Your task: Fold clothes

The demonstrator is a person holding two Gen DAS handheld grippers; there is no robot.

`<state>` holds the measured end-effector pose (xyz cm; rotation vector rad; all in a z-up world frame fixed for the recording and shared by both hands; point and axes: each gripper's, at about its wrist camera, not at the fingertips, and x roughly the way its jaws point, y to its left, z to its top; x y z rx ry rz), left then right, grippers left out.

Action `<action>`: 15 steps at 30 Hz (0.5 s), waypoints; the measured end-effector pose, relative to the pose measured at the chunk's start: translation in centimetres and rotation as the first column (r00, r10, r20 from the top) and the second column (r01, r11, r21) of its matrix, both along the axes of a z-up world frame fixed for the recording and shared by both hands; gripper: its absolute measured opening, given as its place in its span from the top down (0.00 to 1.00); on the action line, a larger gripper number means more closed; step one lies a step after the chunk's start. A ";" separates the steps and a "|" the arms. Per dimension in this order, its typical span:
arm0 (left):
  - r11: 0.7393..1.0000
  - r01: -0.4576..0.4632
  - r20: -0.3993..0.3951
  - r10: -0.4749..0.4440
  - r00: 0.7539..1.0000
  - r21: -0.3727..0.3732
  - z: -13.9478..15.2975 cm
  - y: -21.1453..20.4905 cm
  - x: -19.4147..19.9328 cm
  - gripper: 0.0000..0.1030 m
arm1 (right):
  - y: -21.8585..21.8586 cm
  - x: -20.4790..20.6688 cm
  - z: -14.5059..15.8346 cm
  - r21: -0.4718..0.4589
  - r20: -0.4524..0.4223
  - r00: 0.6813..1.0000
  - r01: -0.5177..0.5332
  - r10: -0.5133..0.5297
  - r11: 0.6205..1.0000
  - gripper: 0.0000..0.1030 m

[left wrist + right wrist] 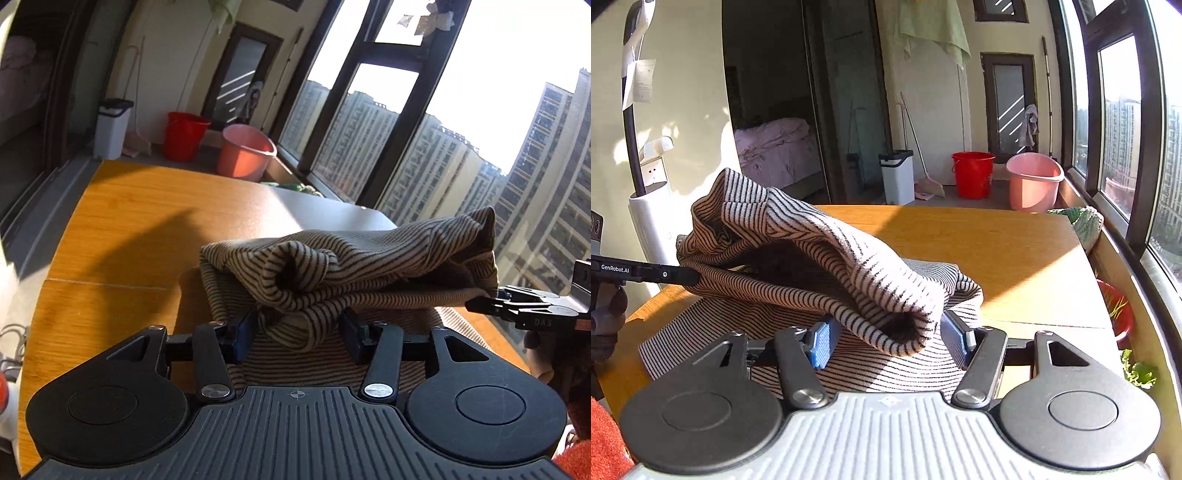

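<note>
A beige, black-striped knit garment (351, 258) lies on the wooden table (122, 229), with one part lifted and folded over the flat part. My left gripper (299, 332) has its blue pads apart, with a hanging fold of the garment between them. My right gripper (886, 339) also stands wide, with a rolled sleeve end (908, 325) between its pads. In the left wrist view the right gripper's tip (491, 299) touches the garment's right edge. In the right wrist view the left gripper's tip (683, 277) touches its left edge. Whether either pair pinches cloth is hidden.
A red bucket (971, 173), a pink basin (1034, 181) and a white bin (895, 177) stand on the floor beyond the table. Large windows (1115, 122) run along the right. A white upright appliance (653, 214) stands at the table's left. Green vegetables (1082, 221) lie on the sill.
</note>
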<state>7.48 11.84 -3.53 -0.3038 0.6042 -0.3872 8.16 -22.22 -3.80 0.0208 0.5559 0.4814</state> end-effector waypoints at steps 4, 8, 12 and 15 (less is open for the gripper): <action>0.993 -0.013 -0.045 0.008 0.999 -0.121 -0.7 1.7 -1.5 0.19 | -1.3 -1.1 -1.6 0.089 -0.091 0.995 0.047 -0.038 0.995 0.00; 0.962 -0.029 -0.061 0.013 0.998 -0.273 -0.8 3.2 -2.2 0.07 | -2.8 -1.6 -3.1 0.218 -0.163 0.984 0.112 -0.077 0.970 0.00; 0.932 -0.084 -0.107 0.049 0.993 -0.352 -1.3 3.1 -1.2 0.05 | -5.1 -1.8 -4.0 0.400 -0.197 0.975 0.178 -0.105 0.899 0.00; 0.927 -0.118 -0.180 0.056 0.982 -0.355 -2.4 1.4 0.4 0.05 | -5.9 -1.7 -4.3 0.462 -0.215 0.972 0.183 -0.090 0.868 0.00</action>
